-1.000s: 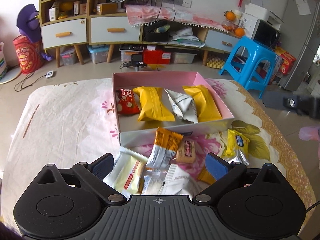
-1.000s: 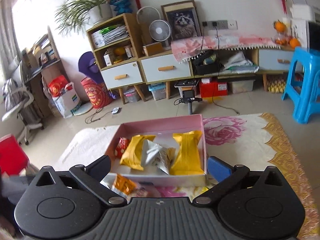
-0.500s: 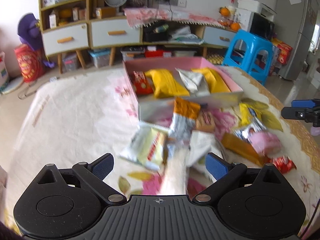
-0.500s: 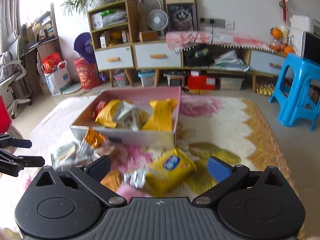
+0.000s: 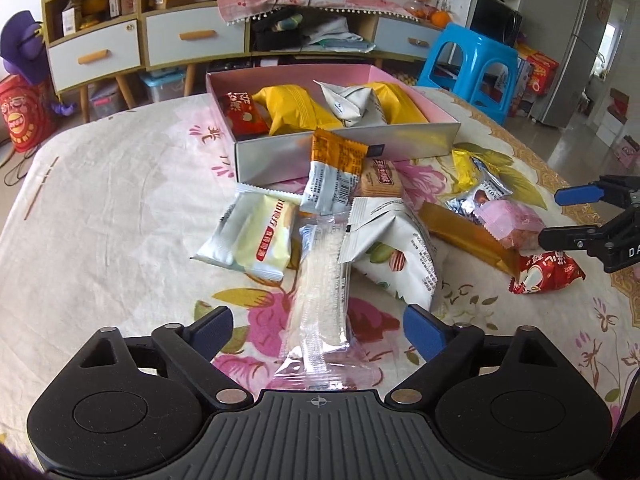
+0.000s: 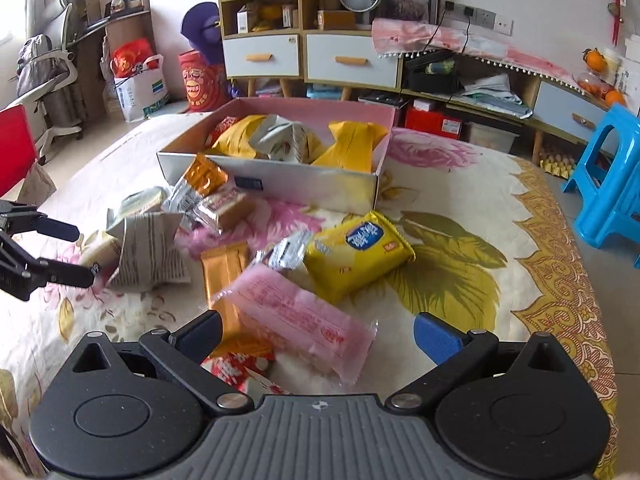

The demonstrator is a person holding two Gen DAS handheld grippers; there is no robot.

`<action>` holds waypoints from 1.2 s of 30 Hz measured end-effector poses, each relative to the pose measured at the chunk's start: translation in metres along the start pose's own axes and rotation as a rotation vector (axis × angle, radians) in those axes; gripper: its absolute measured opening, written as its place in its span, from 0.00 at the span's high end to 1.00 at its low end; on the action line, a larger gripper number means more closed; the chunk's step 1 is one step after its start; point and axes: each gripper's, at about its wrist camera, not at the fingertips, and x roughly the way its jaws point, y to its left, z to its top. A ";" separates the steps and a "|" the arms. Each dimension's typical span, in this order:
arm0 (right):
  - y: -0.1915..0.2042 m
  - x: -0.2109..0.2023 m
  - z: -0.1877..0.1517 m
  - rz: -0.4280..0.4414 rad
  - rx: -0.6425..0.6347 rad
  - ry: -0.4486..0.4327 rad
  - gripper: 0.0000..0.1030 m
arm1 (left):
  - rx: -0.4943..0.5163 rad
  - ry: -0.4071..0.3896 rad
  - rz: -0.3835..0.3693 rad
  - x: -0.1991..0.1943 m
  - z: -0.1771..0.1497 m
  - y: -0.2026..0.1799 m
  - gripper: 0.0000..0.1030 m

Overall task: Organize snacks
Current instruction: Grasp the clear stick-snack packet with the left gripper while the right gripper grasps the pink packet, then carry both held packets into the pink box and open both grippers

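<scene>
A pink open box [image 5: 400, 142] [image 6: 304, 184] on the floral cloth holds a red packet, two yellow packets and a silver one. Loose snacks lie in front of it. My left gripper [image 5: 316, 328] is open, its fingers on either side of a long clear packet [image 5: 322, 280]. My right gripper [image 6: 316, 334] is open over a pink packet [image 6: 304, 316], with a yellow packet [image 6: 356, 252] just beyond. Each gripper shows at the edge of the other view, the right one [image 5: 560, 216] and the left one [image 6: 76, 252].
An orange-and-silver packet [image 5: 336, 172] leans on the box front. A cream packet [image 5: 260, 236], a white-grey bag [image 5: 396, 248], an orange bar [image 5: 464, 232] and a red packet [image 5: 544, 272] lie around. A blue stool [image 6: 612, 176] stands beyond the right edge of the table.
Both grippers have pulled back and lowered toward the loose snacks. The clear packet now lies between the left fingers and the pink packet between the right ones. Both stay open.
</scene>
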 end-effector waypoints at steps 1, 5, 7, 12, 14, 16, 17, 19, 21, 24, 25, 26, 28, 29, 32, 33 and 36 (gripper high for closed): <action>-0.002 0.002 0.000 -0.002 -0.001 0.010 0.12 | -0.001 0.005 -0.002 0.002 0.001 -0.001 0.17; -0.003 0.007 0.001 0.008 -0.015 0.037 0.16 | -0.008 0.036 0.003 0.009 0.003 -0.002 0.37; 0.000 0.009 0.003 0.020 -0.035 0.039 0.18 | -0.012 0.048 0.010 0.012 0.003 -0.002 0.45; 0.011 0.016 0.004 0.036 -0.106 0.068 0.24 | -0.015 0.053 0.032 0.013 0.005 -0.001 0.59; 0.016 0.019 0.004 0.039 -0.133 0.077 0.26 | -0.021 0.059 0.040 0.013 0.007 -0.001 0.60; 0.020 0.022 0.005 0.034 -0.154 0.086 0.27 | -0.019 0.055 0.038 0.012 0.008 -0.002 0.61; 0.023 0.023 0.005 0.030 -0.165 0.089 0.27 | -0.015 0.051 0.039 0.012 0.008 -0.002 0.62; 0.027 0.024 0.006 0.030 -0.185 0.088 0.29 | -0.011 0.054 0.041 0.012 0.008 -0.003 0.63; 0.029 0.024 0.008 0.032 -0.196 0.086 0.33 | -0.014 0.065 0.043 0.013 0.008 -0.003 0.65; 0.032 0.025 0.010 0.033 -0.207 0.087 0.38 | -0.013 0.070 0.045 0.013 0.009 -0.003 0.66; 0.033 0.025 0.010 0.033 -0.209 0.087 0.40 | -0.015 0.070 0.043 0.013 0.010 -0.003 0.66; 0.033 0.025 0.011 0.034 -0.211 0.087 0.43 | -0.015 0.070 0.042 0.014 0.011 -0.003 0.67; 0.034 0.025 0.013 0.038 -0.210 0.086 0.48 | -0.018 0.074 0.041 0.014 0.011 -0.002 0.68; 0.034 0.025 0.013 0.040 -0.208 0.087 0.52 | -0.022 0.077 0.039 0.014 0.011 -0.002 0.69; 0.034 0.024 0.014 0.043 -0.214 0.089 0.60 | -0.026 0.085 0.040 0.015 0.013 -0.002 0.73; 0.035 0.024 0.015 0.045 -0.218 0.090 0.62 | -0.028 0.088 0.040 0.015 0.013 -0.001 0.73; 0.035 0.024 0.016 0.049 -0.221 0.094 0.67 | -0.030 0.089 0.046 0.016 0.015 0.000 0.77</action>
